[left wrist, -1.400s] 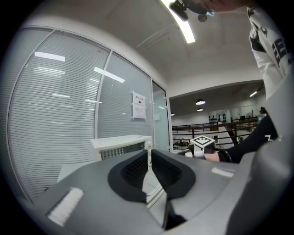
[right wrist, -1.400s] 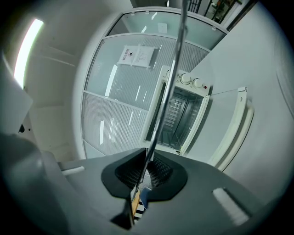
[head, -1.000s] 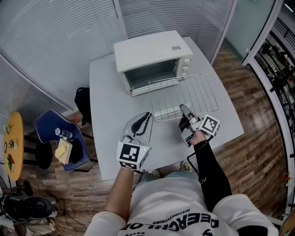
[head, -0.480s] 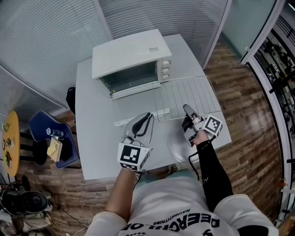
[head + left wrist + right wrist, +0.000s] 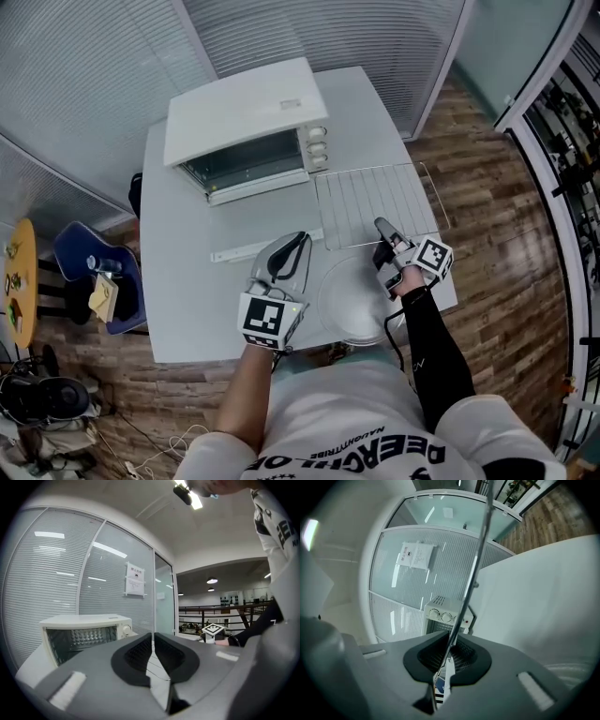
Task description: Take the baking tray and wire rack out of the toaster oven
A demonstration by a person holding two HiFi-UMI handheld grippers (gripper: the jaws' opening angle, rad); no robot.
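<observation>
- Wire rack is already out of the toaster oven. It spreads flat over the right part of the tabletop, to the right of the oven's front, and its right side reaches past the tabletop's right edge. I cannot tell whether it rests on the surface or is carried just above it.
- Right claw is clamped on the rack's near edge. The right gripper view shows this claw rolled onto its side, so the rack appears edge-on as one thin wire running away between the pads. Pinching from above and below suits a flat grid and should hold it level.
- Left claw is closed, its pads together at the tips, with nothing I can name between them. It hovers over the tabletop to the left of the rack, apart from it, and points toward the oven. It is probably ready for the next item.
- Oven sits at the far left with its door seemingly dropped open, which leaves the cavity reachable.
- Baking tray shows in no view. I judge it is inside the oven or otherwise hidden, so that half of the task looks undone.
- Pale narrow strip lies on the tabletop by the left claw's tips. What it is I cannot tell.
</observation>
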